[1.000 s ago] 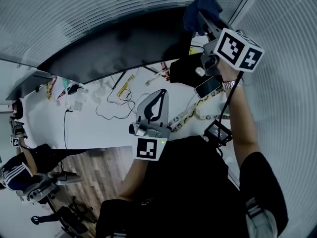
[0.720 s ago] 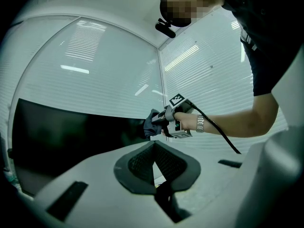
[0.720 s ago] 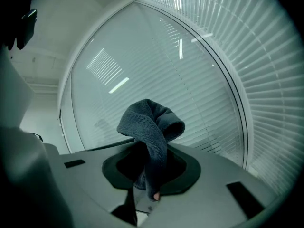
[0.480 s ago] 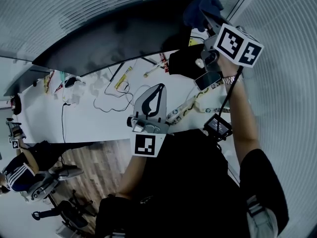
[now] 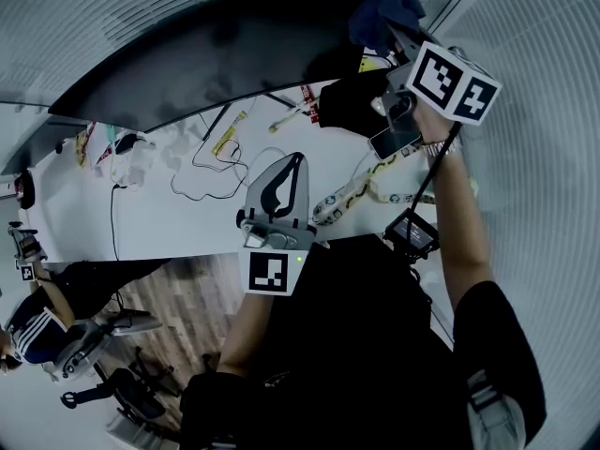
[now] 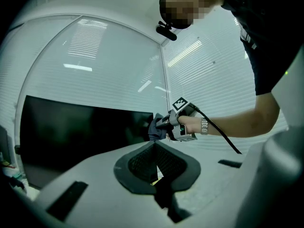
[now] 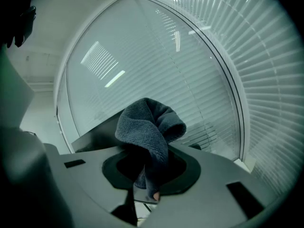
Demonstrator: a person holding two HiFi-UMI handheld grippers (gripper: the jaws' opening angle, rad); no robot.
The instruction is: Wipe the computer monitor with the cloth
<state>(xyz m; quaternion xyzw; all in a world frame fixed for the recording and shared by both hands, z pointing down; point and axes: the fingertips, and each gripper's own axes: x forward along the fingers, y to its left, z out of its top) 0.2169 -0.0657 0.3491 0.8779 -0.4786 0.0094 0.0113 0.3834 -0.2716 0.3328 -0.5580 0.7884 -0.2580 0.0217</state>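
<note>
At the right edge of the dark monitor (image 5: 216, 64), the right gripper (image 5: 392, 28) pinches a blue-grey cloth (image 5: 386, 12) between its jaws. In the right gripper view the cloth (image 7: 149, 127) bunches up out of the jaws, one fold arching over the top and a loose end hanging down between them. In the left gripper view the cloth (image 6: 156, 127) lies against the right-hand edge of the screen (image 6: 80, 132), near its upper corner, and the person's right hand (image 6: 190, 126) wraps the gripper's handle, with a metal watch (image 6: 204, 126) on the wrist.

The left gripper (image 5: 296, 162) hangs lower, over the white desk (image 5: 187, 228) and well apart from the monitor. Its jaws are pressed together at the tips with nothing between them, and they point up toward the screen.

On the desk below the monitor lie a loose black cable (image 5: 211, 172), a patterned lanyard (image 5: 361, 195), a phone (image 5: 394, 142) and a black pouch-like thing (image 5: 352, 106) just beside the phone. A small black device (image 5: 412, 234) hangs on the cord under the right arm. White blinds (image 5: 525, 157) cover the windows behind and to the right of the monitor. An office chair (image 5: 103, 336) stands on the wooden floor (image 5: 192, 317) at the lower left.
</note>
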